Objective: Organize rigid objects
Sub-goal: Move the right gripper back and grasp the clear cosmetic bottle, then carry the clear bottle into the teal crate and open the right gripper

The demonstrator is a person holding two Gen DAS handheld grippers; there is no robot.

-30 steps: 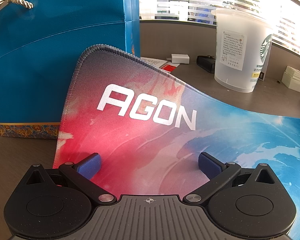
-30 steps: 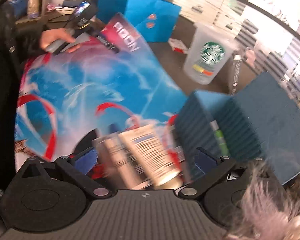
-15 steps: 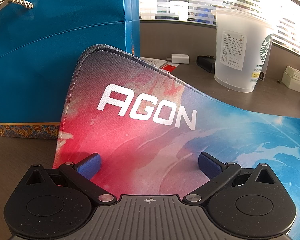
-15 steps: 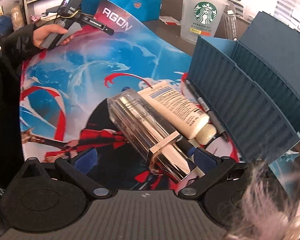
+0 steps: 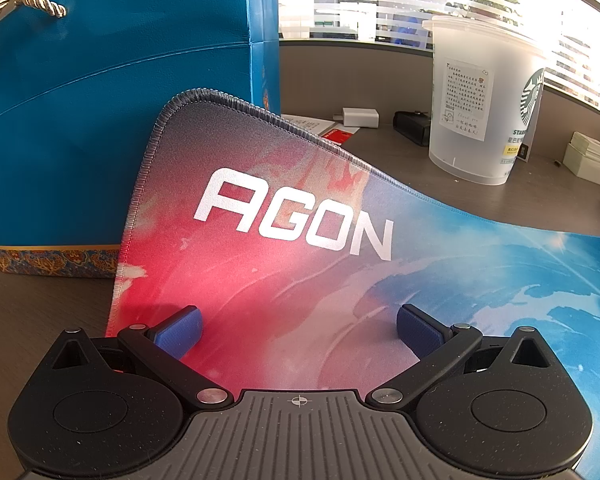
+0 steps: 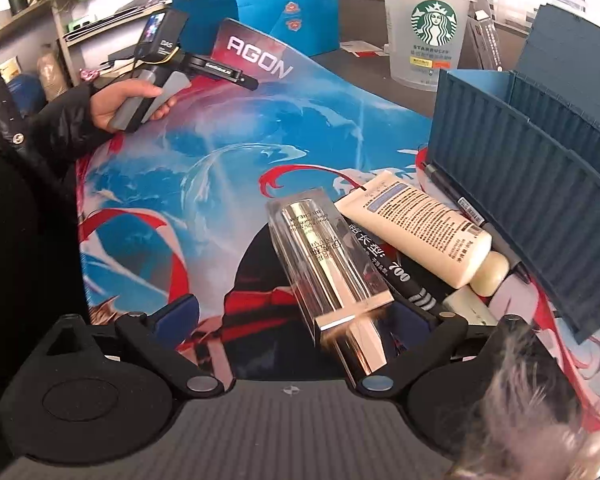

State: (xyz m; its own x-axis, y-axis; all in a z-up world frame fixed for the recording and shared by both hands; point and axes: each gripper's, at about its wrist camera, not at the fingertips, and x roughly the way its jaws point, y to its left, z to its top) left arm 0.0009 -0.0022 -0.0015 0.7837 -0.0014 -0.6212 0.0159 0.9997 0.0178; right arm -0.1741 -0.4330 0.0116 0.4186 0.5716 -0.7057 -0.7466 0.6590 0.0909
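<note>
In the right wrist view a shiny gold cosmetic bottle (image 6: 328, 256) lies on the AGON mat (image 6: 220, 160), with a cream tube (image 6: 424, 228), a black marker (image 6: 396, 276) and a pen (image 6: 456, 200) beside it. A dark blue ribbed box (image 6: 540, 200) stands at the right. My right gripper (image 6: 296, 320) is open, its jaws either side of the bottle's cap end. My left gripper (image 5: 298, 330) is open and empty, low over the mat's curled corner (image 5: 260, 220); it also shows held in a hand at the far left in the right wrist view (image 6: 156, 76).
A blue gift bag (image 5: 112, 120) stands behind the mat corner. A Starbucks cup (image 5: 480, 96) stands on the desk, also in the right wrist view (image 6: 424, 28). A white charger (image 5: 360, 117), a black object (image 5: 412, 126) and a white box (image 5: 588, 158) lie beyond.
The right gripper swung and came down toward the bottle and tube, which now lie closer between its open jaws. The left gripper has not moved.
</note>
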